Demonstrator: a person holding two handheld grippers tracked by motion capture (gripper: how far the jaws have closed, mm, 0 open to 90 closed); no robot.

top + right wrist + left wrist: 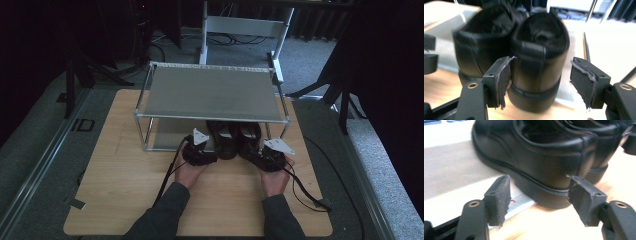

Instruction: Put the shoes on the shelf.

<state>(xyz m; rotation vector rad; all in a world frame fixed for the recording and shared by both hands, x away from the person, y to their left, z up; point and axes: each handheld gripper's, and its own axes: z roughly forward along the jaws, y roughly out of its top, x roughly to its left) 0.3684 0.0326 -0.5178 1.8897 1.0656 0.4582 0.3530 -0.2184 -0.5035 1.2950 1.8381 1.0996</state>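
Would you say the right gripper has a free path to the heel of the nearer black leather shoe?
Probably yes: the right gripper is open, the right black leather shoe's heel stands just ahead between its pads, and nothing lies between.

Each gripper, left (201, 150) and right (267, 156), was black, topped by a grey three-cornered plate and trailing a black cable. Behind them, dark grey sleeves (165, 212) covered the forearms. The jaws bore frayed pads (503, 77) and brass-ringed screw holes.

A metal 2-tier rack (150, 106) is standing on a wooden table (120, 190). Behind it, a white frame (240, 26) is sitting on grey carpet (310, 60).
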